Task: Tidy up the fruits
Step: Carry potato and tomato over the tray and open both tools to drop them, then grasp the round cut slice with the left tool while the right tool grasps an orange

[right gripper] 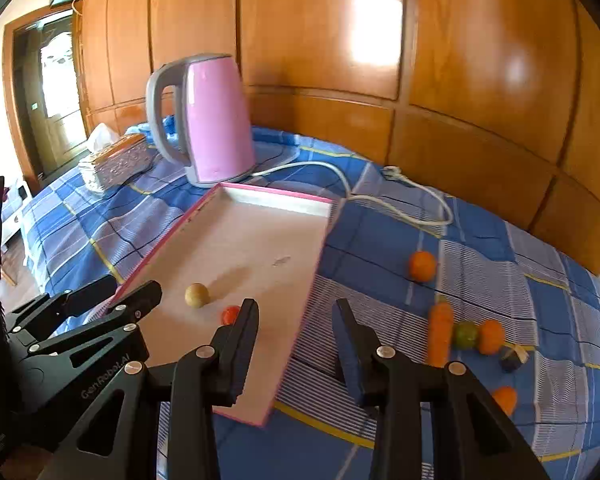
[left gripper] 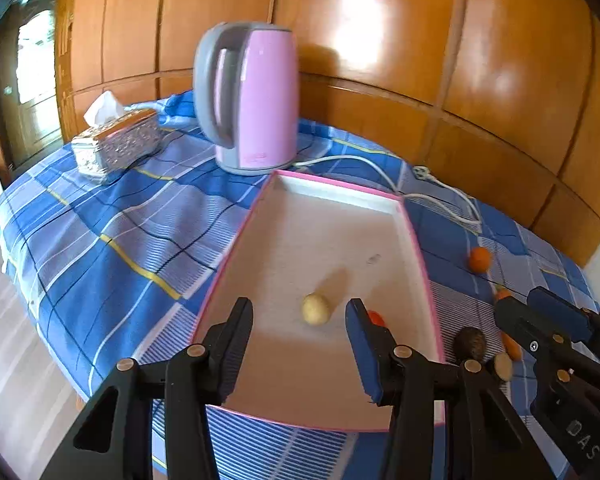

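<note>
- Left gripper (left gripper: 300, 312): jaws apart, nothing btwn, over tray's near end.
- Right gripper (right gripper: 296, 312): jaws apart, empty, above tray's right rim.
- Tray (left gripper: 404, 216): yellow fruit (left gripper: 317, 309) + small red one (right gripper: 231, 314) inside.
- Cloth (right gripper: 380, 240) right of tray: oranges, carrot (right gripper: 439, 334), lime (right gripper: 465, 335).
- Kettle (left gripper: 256, 96) behind tray.

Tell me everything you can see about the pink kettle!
The pink kettle is an electric one, with a smooth pink body that looks like plastic, plus a grey handle, lid and base. It stands upright on the blue checked cloth, just behind the far end of the pink-edged tray. A white cord trails from its base across the cloth to a loose plug. A tissue box sits beside it. Neither gripper touches it.
</note>
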